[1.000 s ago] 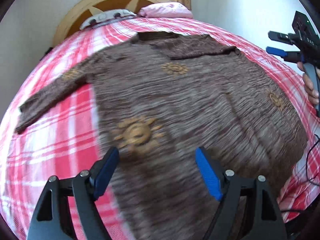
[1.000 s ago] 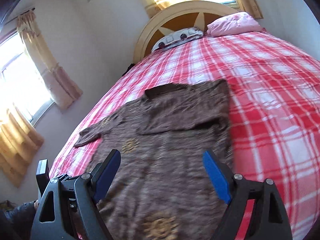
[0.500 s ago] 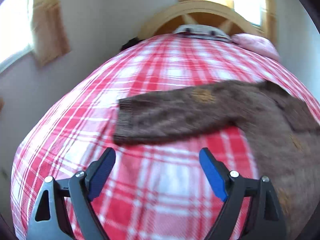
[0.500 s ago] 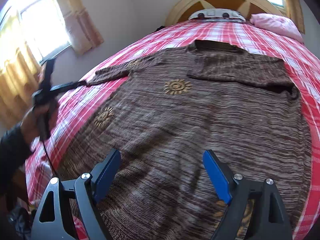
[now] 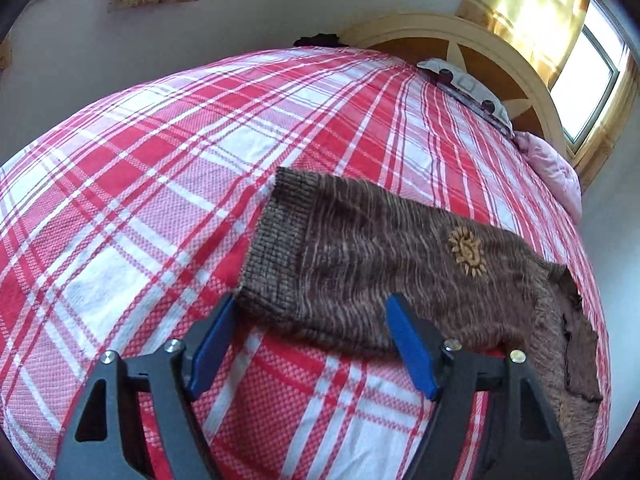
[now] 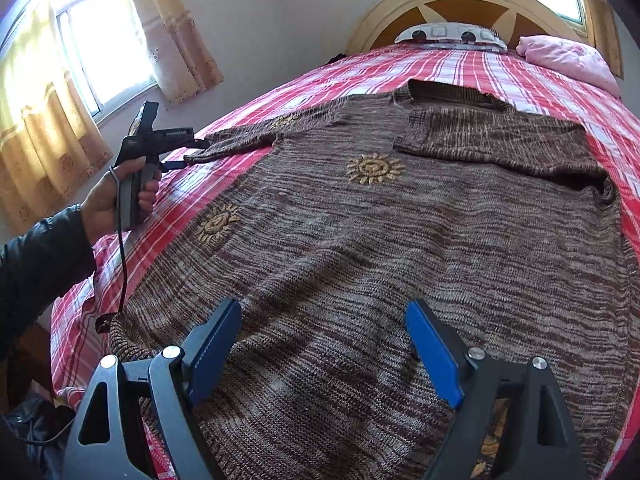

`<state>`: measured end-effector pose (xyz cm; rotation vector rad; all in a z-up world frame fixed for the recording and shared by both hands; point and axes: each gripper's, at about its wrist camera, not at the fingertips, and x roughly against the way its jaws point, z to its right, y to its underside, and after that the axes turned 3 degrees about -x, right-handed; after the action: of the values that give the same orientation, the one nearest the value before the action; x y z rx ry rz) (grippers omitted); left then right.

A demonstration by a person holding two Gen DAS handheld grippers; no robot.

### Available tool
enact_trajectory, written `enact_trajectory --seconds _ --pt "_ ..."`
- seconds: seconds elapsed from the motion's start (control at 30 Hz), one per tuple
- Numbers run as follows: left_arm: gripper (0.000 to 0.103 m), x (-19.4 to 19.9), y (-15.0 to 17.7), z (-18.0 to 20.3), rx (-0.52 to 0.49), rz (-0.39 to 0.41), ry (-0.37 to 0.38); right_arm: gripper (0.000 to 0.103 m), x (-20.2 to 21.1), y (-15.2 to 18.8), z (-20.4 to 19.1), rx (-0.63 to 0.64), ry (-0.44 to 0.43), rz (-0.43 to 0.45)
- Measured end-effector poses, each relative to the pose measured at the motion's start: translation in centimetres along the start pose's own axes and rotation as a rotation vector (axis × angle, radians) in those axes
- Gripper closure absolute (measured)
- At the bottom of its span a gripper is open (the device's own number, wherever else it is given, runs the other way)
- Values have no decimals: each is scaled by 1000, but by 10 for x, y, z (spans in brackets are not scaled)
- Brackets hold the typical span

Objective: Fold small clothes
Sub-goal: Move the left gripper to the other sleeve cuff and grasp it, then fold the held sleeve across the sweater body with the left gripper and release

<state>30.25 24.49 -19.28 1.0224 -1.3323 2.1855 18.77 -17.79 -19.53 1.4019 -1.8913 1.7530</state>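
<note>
My left gripper (image 5: 308,330) gapes at ribbed sleeve cuff (image 5: 276,248) | my right gripper (image 6: 324,340) agape above marled knit sweater (image 6: 400,248) | plaid bed (image 5: 160,184)

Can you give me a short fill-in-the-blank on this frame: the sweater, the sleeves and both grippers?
1. The brown sweater lies on a red and white ____ bedspread.
2. The left gripper is open at the sleeve's ribbed ____.
3. The sweater's other sleeve is already ____ across the chest.
4. The right gripper is ____, holding nothing.

Missing words: plaid; cuff; folded; open

L gripper (image 5: 310,322), R gripper (image 6: 324,326): fingers apart (wide).
</note>
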Motion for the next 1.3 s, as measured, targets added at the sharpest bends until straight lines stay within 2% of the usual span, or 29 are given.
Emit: enact_trajectory --seconds 0.1,0.13,0.17,0.2,0.23,0.3,0.53,0.83,1.1,1.3 --pt "43 -7 -8 0 -12 1 -21 18 -1 1 3 -13 -11 -5" --pt "53 -7 -9 0 -10 4 -18 18 -1 1 3 -16 -10 -6" --pt "75 -7 -10 -1 -6 5 -9 18 -1 1 3 -18 -9 -6" --pt "92 -9 -11 -3 0 -5 7 18 -1 1 3 -17 -8 -5" --pt "93 -10 -12 -6 12 -23 28 18 -1 1 2 -15 -6 -5" --pt "94 -7 -13 -9 22 -5 30 18 -2 1 1 -10 -2 -5" --pt "94 26 -21 12 -47 99 44 18 -1 2 1 -10 8 0" --pt "94 58 -41 82 -156 191 122 18 11 -4 7 -43 -11 36" --pt "94 63 -44 161 -253 200 216 18 20 -9 18 -61 5 69" --pt "94 64 -29 213 -321 181 293 18 24 -12 29 -95 17 82"
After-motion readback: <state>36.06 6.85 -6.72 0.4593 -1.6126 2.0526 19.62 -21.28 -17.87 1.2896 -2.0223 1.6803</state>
